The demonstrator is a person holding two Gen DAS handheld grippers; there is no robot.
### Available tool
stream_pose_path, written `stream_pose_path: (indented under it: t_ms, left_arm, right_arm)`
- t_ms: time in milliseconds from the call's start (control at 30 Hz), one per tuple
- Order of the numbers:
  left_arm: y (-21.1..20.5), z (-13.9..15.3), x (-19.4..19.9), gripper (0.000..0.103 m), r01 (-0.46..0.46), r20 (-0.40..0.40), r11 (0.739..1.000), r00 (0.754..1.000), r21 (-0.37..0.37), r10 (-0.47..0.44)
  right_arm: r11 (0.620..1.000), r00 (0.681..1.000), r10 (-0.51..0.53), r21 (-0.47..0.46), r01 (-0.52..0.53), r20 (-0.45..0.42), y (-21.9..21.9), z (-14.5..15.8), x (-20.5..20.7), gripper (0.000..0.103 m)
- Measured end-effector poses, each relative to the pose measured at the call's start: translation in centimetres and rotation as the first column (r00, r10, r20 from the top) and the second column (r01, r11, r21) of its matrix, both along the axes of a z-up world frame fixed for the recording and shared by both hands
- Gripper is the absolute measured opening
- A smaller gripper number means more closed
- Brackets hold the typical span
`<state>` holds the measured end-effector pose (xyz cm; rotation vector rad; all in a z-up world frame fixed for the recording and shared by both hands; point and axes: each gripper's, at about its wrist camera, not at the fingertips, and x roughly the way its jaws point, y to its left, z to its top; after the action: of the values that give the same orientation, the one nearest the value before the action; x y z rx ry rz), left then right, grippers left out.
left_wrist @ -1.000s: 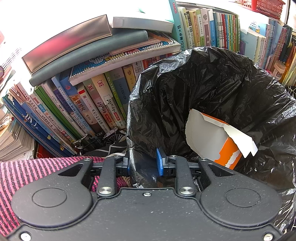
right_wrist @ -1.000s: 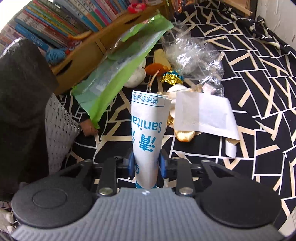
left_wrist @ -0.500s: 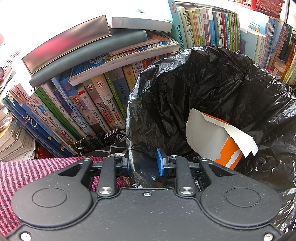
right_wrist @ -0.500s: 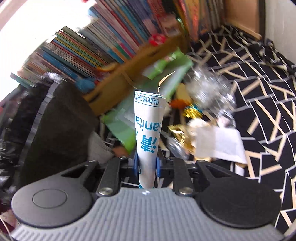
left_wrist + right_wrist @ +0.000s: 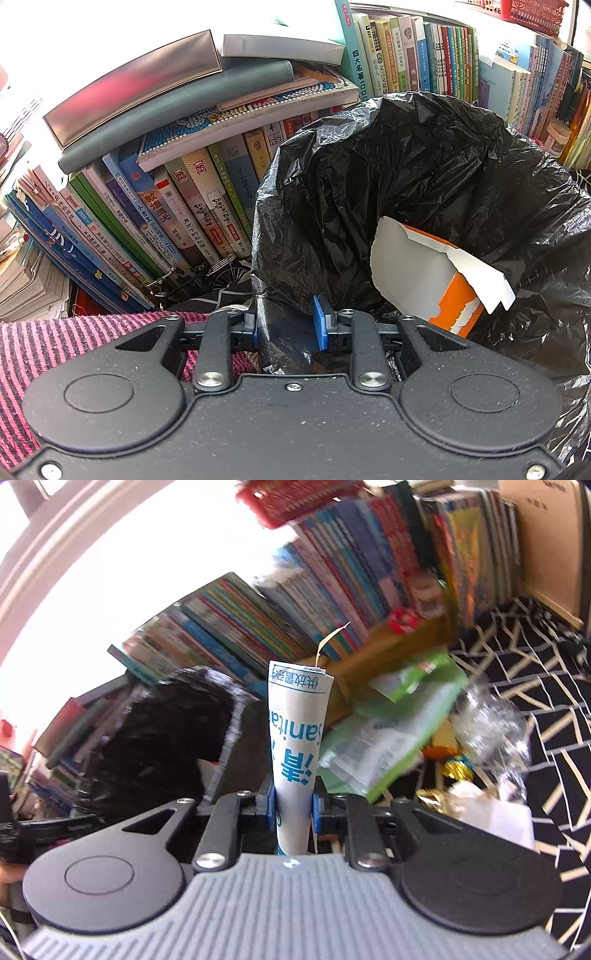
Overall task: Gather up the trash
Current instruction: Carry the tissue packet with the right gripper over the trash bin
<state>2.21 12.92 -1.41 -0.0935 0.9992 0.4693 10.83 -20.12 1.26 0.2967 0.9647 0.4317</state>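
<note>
My left gripper is shut on the near rim of a black trash bag, holding its mouth wide. Inside the bag lies a torn orange and white carton. My right gripper is shut on a white paper sleeve with blue print, which stands upright between the fingers, lifted off the cloth. The black trash bag appears to its left in the right wrist view. More litter lies to the right: a green plastic package, crumpled clear plastic, gold foil and white paper.
Rows of books stand close behind the bag, with flat books stacked on top. A pink striped cloth lies at lower left. The litter rests on a black cloth with beige lines. A wooden shelf edge runs behind it.
My right gripper has risen and swung left with the paper sleeve, from over the litter pile toward the black bag. My left gripper and the bag have stayed still.
</note>
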Motion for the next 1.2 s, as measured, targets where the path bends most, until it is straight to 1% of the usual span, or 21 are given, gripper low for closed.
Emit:
stream_pose_path:
  t_ms: [300,567,700,933,1200]
  left_arm:
    - [-0.1,0.0,0.0,0.023,0.000,0.000,1.000,1.000,0.000,0.000]
    - [0.0,0.0,0.0,0.024,0.000,0.000,1.000,1.000,0.000,0.000]
    - [0.0,0.0,0.0,0.024,0.000,0.000,1.000,1.000,-0.001,0.000]
    - [0.0,0.0,0.0,0.024,0.001,0.002,1.000,1.000,-0.005,-0.001]
    - [0.1,0.0,0.0,0.024,0.002,0.003,1.000,1.000,-0.009,-0.002]
  right_arm:
    - [0.993,0.993,0.080,0.082,-0.087,0.081,2.4,3.1,0.4,0.022]
    - [0.972,0.980,0.160,0.156,-0.178,0.120,5.4,4.3,0.3,0.023]
    - [0.963,0.974,0.196,0.166,-0.213,0.116,6.9,3.8,0.4,0.023]
    - [0.952,0.965,0.253,0.160,-0.262,0.074,9.1,2.1,0.2,0.024]
    - [0.952,0.963,0.268,0.147,-0.269,0.028,9.6,0.6,0.2,0.024]
